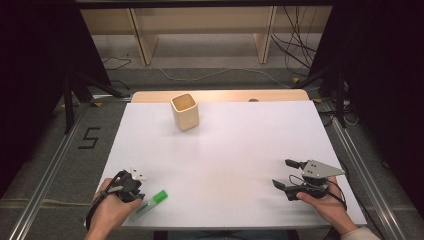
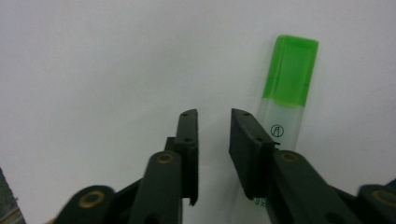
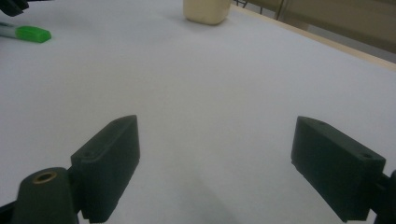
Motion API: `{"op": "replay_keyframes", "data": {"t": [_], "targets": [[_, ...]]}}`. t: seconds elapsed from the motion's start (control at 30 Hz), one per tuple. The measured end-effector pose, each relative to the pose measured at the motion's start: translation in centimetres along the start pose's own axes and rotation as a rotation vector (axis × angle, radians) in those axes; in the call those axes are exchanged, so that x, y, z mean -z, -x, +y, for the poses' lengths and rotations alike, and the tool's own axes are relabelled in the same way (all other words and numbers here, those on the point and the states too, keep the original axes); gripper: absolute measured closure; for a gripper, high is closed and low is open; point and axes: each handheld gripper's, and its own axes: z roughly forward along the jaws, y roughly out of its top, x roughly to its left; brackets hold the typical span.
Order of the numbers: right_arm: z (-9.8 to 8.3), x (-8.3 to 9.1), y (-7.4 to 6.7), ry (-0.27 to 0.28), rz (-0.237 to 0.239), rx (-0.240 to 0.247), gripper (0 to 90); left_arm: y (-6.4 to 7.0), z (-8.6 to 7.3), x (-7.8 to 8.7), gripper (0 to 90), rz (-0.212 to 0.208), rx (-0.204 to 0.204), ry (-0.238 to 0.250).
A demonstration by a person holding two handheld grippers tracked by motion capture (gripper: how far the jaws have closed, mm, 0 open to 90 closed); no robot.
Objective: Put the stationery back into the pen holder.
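Your left gripper [image 1: 136, 186] sits low at the near left corner of the white table [image 1: 220, 150], its jaws a narrow gap apart with nothing between them. In the left gripper view, the pen [image 2: 285, 107] lies flat on the table just outside one jaw, partly hidden under that jaw's edge; whether jaw and pen touch cannot be told. The pen's green cap [image 2: 290, 70] points away from the gripper [image 2: 214, 135], and its clear barrel carries a small round mark. From the high view, the pen [image 1: 150, 203] rests beside your left hand [image 1: 107, 212], angled toward the middle of the table.

Your right gripper [image 1: 282, 174] is held near the table's near right edge by your right hand [image 1: 327, 205], jaws spread wide on bare table. The right gripper view, looking along those jaws [image 3: 215, 154], takes in the capped pen [image 3: 28, 32] far off at the upper left and the cup [image 3: 207, 10] at the top.

The wooden cup [image 1: 185, 111] stands upright near the far edge, left of centre, well apart from both grippers and from the pen.
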Motion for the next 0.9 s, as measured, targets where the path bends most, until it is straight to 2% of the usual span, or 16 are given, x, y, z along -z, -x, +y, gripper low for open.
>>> {"op": "replay_keyframes", "data": {"t": [0.07,0.1,0.13,0.2,0.33,0.4,0.57,0.73,0.77,0.9], "targets": [[0.0,0.0,0.0,0.0,0.001,0.001,16.3,0.1,0.2,0.2,57.9,-0.026,-0.03,-0.025],[0.0,0.0,0.0,-0.001,0.001,0.0,16.3,0.2,0.3,0.1,54.1,-0.055,-0.068,-0.046],[0.0,0.0,0.0,-0.001,0.001,0.0,16.3,0.2,0.3,0.1,51.0,-0.055,-0.068,-0.046],[0.0,0.0,-0.1,0.002,0.003,-0.002,16.3,0.4,0.4,-0.1,45.3,-0.075,-0.092,-0.078],[0.0,0.0,0.0,0.0,0.001,-0.001,16.3,0.7,0.8,-0.1,40.0,-0.086,-0.144,-0.098],[0.0,0.0,0.0,-0.003,0.002,-0.004,16.3,0.9,0.9,-0.1,39.7,-0.11,-0.158,-0.11],[0.0,-0.1,0.0,-0.004,0.003,-0.003,16.3,1.0,0.9,-0.4,38.6,-0.121,-0.19,-0.143],[0.0,-0.1,0.0,-0.005,0.002,-0.002,16.3,1.2,1.2,-1.0,42.4,-0.137,-0.19,-0.166],[0.0,-0.1,0.0,-0.002,0.003,-0.002,16.3,1.2,1.3,-1.2,44.1,-0.138,-0.204,-0.177],[0.0,-0.1,0.0,-0.007,0.002,-0.003,16.3,1.3,1.8,-1.8,46.9,-0.149,-0.196,-0.2]]}}
